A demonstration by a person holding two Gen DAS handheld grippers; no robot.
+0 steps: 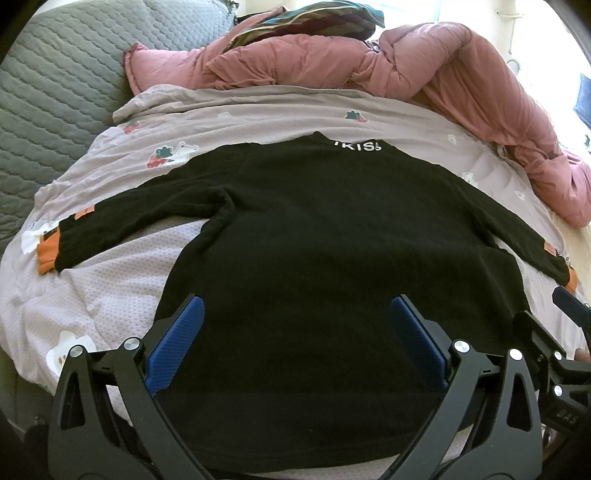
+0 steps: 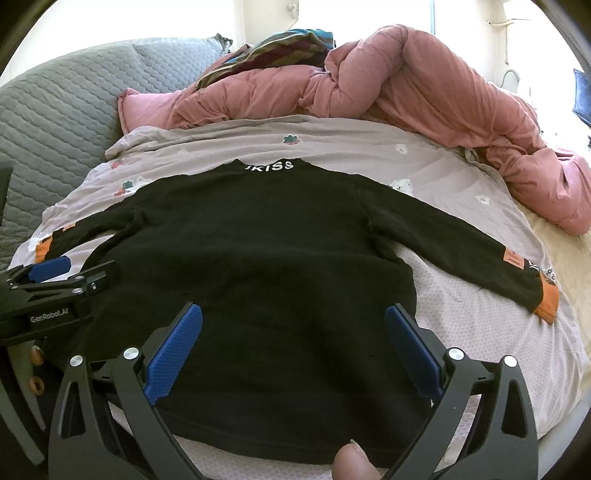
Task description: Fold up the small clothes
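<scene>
A small black long-sleeved top (image 1: 314,236) (image 2: 258,258) lies flat on the bed, collar with white letters at the far side, sleeves spread left and right, orange cuffs (image 1: 46,254) (image 2: 546,295). My left gripper (image 1: 295,317) is open and empty, hovering over the lower part of the top. My right gripper (image 2: 293,325) is open and empty over the lower right part of the top. The left gripper also shows at the left edge of the right wrist view (image 2: 51,277). A fingertip (image 2: 352,463) shows at the bottom.
The top lies on a pale printed quilt (image 1: 258,114) (image 2: 461,295). A crumpled pink duvet (image 1: 443,74) (image 2: 406,85) lies behind and to the right. A grey quilted cover (image 1: 55,92) is at the left. Striped cloth (image 1: 314,18) lies at the back.
</scene>
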